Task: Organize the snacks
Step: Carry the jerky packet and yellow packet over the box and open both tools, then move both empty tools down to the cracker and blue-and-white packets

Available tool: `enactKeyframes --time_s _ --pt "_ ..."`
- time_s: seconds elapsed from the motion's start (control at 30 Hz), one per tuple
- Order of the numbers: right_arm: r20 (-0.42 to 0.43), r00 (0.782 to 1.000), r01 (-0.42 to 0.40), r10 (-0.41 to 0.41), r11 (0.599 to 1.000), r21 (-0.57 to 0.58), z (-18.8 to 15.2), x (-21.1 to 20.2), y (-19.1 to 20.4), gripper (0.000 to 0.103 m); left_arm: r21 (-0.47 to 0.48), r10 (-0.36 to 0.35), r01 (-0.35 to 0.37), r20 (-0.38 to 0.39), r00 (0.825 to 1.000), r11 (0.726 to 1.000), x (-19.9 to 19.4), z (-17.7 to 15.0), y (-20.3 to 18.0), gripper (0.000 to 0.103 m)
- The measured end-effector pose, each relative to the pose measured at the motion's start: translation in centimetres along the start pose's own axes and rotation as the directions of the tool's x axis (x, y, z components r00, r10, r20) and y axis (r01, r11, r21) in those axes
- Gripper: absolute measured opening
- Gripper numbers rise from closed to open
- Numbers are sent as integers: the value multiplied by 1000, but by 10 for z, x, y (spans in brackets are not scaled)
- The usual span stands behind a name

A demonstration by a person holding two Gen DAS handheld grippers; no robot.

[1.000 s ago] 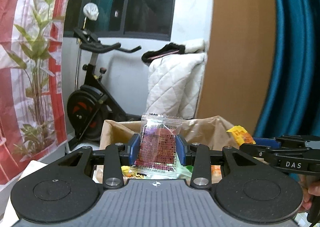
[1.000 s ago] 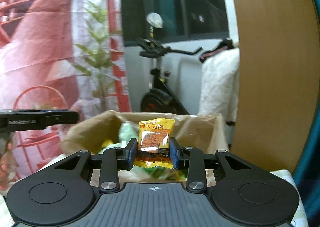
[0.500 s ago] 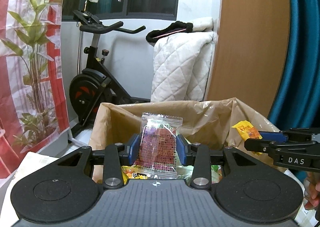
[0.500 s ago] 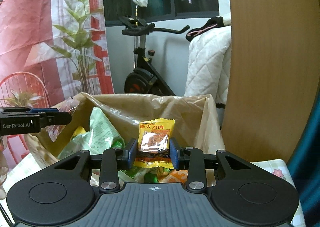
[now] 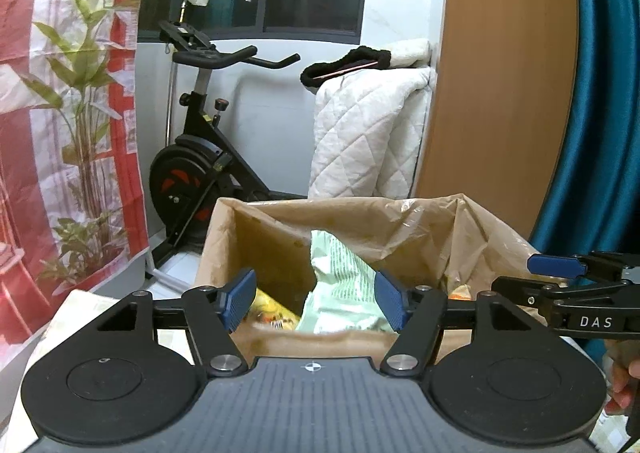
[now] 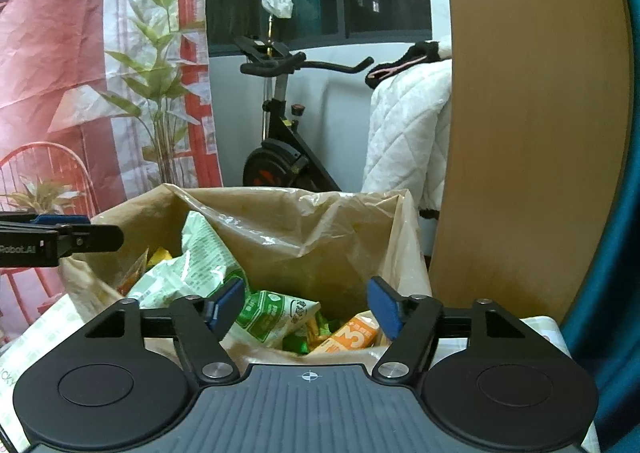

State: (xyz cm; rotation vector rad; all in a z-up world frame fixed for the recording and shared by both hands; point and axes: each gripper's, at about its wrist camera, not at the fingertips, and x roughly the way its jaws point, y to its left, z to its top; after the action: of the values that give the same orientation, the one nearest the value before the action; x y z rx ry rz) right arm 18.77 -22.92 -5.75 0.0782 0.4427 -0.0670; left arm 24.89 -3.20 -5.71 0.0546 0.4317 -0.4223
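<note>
The left claw (image 5: 316,303) hangs over the near edge of a brown bag (image 5: 420,229), its jaws opening with nothing gripped between the blue pads (image 5: 240,297). The right claw (image 6: 306,307) is beside it over the same bag, jaws likewise opening and holding nothing. Inside the bag lie the snacks: a pale green packet (image 6: 192,265), a darker green packet (image 6: 276,313) and an orange packet (image 6: 352,335) heaped together. An exercise bike (image 5: 200,157) and a white quilt (image 5: 368,141) stand behind.
</note>
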Motion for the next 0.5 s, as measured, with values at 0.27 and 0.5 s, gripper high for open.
enactKeyframes --time_s 0.27,0.5 --pt "30 1000 -6 6 1000 4 -12 -40 3 76 -29 10 -10 7 1000 1000 -44 -12 -1 68" --pt "32 999 -20 18 999 41 -33 -64 3 78 -48 58 -58 -11 998 997 -67 -32 -1 68"
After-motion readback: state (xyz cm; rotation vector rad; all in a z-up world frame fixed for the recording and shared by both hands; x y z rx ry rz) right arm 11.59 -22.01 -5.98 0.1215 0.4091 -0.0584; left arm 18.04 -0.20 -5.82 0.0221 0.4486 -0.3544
